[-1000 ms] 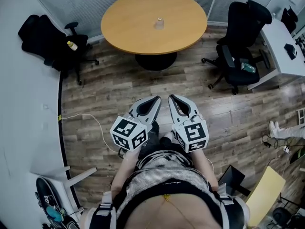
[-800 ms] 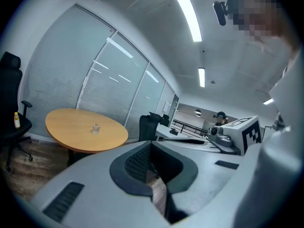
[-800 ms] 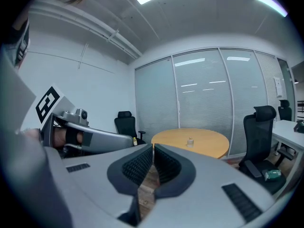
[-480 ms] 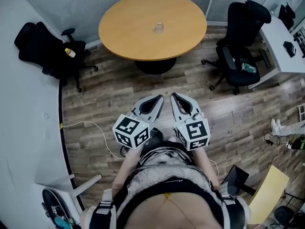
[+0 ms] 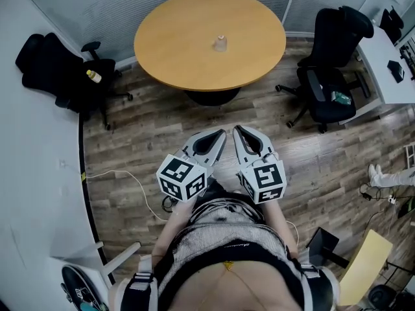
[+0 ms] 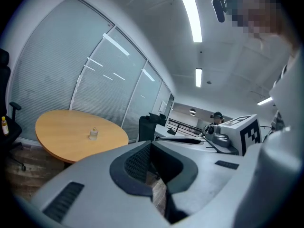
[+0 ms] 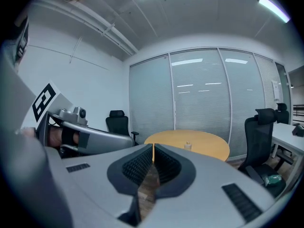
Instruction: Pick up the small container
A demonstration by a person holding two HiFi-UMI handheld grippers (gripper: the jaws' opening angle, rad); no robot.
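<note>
When viewed from the head camera, noted as follows. Left gripper (image 5: 219, 135) and right gripper (image 5: 237, 131) side by side just below frame centre, grey moulded shells, each bearing a cube faced with black-and-white square markers. Small container (image 5: 220, 43), pale and translucent with a narrower cap, upright near the middle of the round table (image 5: 175, 50), at 12 o'clock from both grippers and well apart from them. Tabletop smooth, light wood tone, on a dark pedestal. Floor (image 5: 142, 128) of grey-brown wood-grain planks. Black office chair (image 5: 58, 60) at 10 o'clock with a small yellow-and-white bottle (image 5: 94, 76) on it; second chair (image 5: 334, 76) at 2 o'clock. Gold print on the striped garment (image 5: 220, 233) at 6 o'clock, too small to read.

Left gripper view: dark pads with cross-hatched rubber texture, fingers brought together at the tips, clamped on nothing. Small container (image 6: 93, 134) at 9 o'clock from the tips, on the tabletop.

Right gripper view: same hatched pads, fingers closed tip to tip, nothing between. Small container (image 7: 188, 146) at 3 o'clock from the tips, far off on the table, before slatted blinds (image 7: 199, 103) over glass panels.
</note>
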